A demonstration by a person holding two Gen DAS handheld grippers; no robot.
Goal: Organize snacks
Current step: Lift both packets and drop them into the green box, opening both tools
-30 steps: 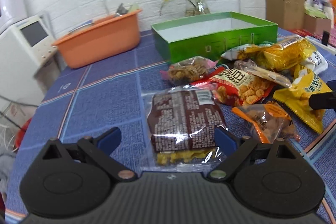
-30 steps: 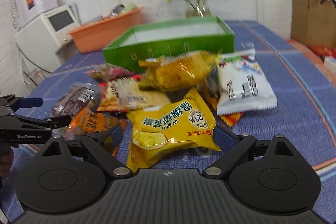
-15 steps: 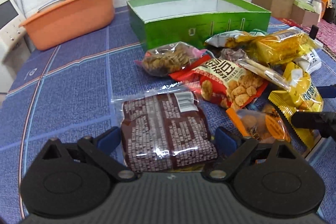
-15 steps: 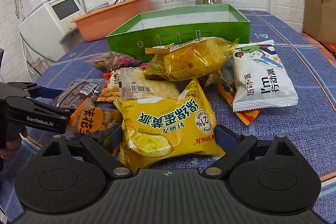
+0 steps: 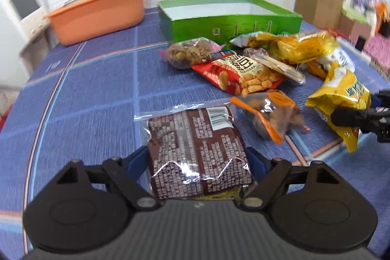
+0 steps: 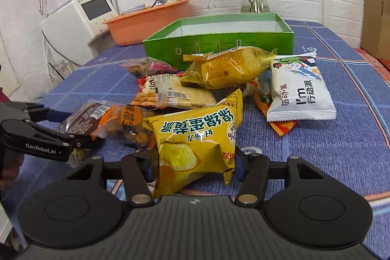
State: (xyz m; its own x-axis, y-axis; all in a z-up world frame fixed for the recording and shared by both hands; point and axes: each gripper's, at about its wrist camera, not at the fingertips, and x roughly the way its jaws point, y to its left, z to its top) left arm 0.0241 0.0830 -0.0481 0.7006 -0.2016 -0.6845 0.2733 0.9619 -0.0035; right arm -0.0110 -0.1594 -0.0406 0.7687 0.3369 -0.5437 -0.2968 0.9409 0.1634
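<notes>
My left gripper (image 5: 198,162) is shut on a brown snack packet in clear wrap (image 5: 197,148), its blue pads pressed on both sides. My right gripper (image 6: 192,165) is shut on a yellow egg-pie packet (image 6: 195,138) and holds it crumpled and tilted up. That yellow packet also shows at the right of the left wrist view (image 5: 341,99). An open, empty green box (image 6: 219,40) stands behind the pile of snacks. The left gripper shows at the left of the right wrist view (image 6: 80,130).
Loose on the blue tablecloth (image 5: 92,89) lie a red peanut packet (image 5: 238,72), an orange nut packet (image 5: 270,111), a golden bread packet (image 6: 226,67) and a white packet (image 6: 299,89). An orange tub (image 5: 97,14) stands at the back left, a flower vase (image 6: 254,1) behind the box.
Both grippers have closed on their packets. The brown packet sits deeper between the left fingers. The yellow packet has been squeezed and lifted off the table at its near end.
</notes>
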